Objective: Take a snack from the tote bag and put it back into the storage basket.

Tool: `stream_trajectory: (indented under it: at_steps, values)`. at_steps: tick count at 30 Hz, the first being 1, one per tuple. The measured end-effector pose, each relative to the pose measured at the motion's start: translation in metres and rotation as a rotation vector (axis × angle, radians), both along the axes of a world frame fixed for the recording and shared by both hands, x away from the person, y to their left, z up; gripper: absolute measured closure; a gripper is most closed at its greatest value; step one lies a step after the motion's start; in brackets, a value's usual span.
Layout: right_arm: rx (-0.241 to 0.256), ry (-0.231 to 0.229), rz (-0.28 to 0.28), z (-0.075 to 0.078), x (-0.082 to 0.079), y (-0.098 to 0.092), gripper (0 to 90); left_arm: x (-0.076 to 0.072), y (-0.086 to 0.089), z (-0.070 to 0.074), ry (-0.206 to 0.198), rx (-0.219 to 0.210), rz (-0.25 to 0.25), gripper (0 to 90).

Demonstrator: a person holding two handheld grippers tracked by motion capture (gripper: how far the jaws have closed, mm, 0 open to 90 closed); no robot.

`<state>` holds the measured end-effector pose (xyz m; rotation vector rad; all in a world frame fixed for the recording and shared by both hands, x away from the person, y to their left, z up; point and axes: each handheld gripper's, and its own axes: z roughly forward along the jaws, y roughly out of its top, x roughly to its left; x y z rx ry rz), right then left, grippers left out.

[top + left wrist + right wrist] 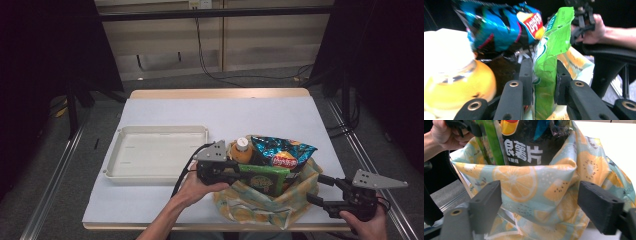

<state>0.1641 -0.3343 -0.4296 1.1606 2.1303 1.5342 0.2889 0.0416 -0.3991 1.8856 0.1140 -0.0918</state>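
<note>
High view: a fruit-print cloth bag (272,200) sits at the near right of the white-covered table (220,112), with an empty cream tray (155,150) just to its left. An orange drink bottle (241,150) and a blue Lay's chip bag (282,152) stick out of the bag, and a green snack packet (262,176) lies across its mouth. The left gripper (239,169) reaches in from the tray side onto that packet, while the right gripper (320,189) waits just off the bag's right edge.

Left gripper view: the jaws are clamped on the green snack packet (546,65), pinching its flat body low down, with the bottle (456,82) beside them and the chip bag (501,26) behind. The step in hand looks like drawing this packet out toward the tray. The grip is on thin film, so a straight upward lift, clear of the chip bag, should keep it from slipping or dragging its neighbours.

Right gripper view: the jaws stand wide apart, holding nothing, either side of the cloth bag's wall (536,187) but seemingly not touching it. Pinching that rim and holding it down would likely stop the soft bag from rising with the packet (492,142).
</note>
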Motion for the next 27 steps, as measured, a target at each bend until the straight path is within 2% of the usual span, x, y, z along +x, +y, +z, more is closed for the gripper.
stream_trajectory:
  at_steps: [3, 4, 7, 9, 10, 17, 18, 21, 23, 25, 27]
  values:
    - [0.0, -0.015, -0.001, 0.001, -0.001, 0.001, 14.7, 0.001, 0.004, 0.006, 0.01, -0.021, 0.028, 73.9]
    - [0.001, -0.018, -0.003, 0.001, -0.001, 0.001, 14.3, 0.002, 0.006, 0.008, 0.007, -0.013, 0.028, 74.0]
    - [-0.006, -0.023, -0.009, 0.001, -0.002, 0.002, 14.0, 0.003, 0.01, 0.014, 0.003, -0.025, 0.05, 74.0]
    - [0.0, -0.024, -0.012, 0.001, -0.001, 0.002, 12.0, 0.005, 0.013, 0.018, 0.009, -0.033, 0.059, 74.1]
    - [0.001, -0.023, -0.013, 0.001, -0.001, 0.002, 10.8, 0.006, 0.015, 0.019, 0.017, -0.052, 0.06, 74.1]
    - [0.009, -0.015, -0.012, -0.002, 0.001, 0.001, 6.8, 0.009, 0.028, 0.031, 0.018, -0.081, 0.099, 74.1]
    - [0.01, -0.023, -0.015, -0.002, 0.0, 0.0, 3.4, 0.009, 0.03, 0.032, 0.021, -0.091, 0.098, 74.0]
    - [0.012, -0.027, -0.007, -0.002, 0.0, -0.001, 0.9, 0.011, 0.036, 0.04, 0.018, -0.102, 0.115, 74.0]
    - [0.013, -0.037, 0.007, -0.002, 0.0, -0.002, 0.9, 0.011, 0.041, 0.044, 0.021, -0.113, 0.126, 74.0]
    - [0.014, -0.036, 0.01, -0.003, 0.0, -0.003, 0.9, 0.012, 0.044, 0.048, 0.013, -0.102, 0.136, 73.9]
    - [0.018, -0.031, 0.007, -0.003, 0.001, -0.003, 1.1, 0.013, 0.048, 0.051, 0.017, -0.122, 0.139, 73.9]
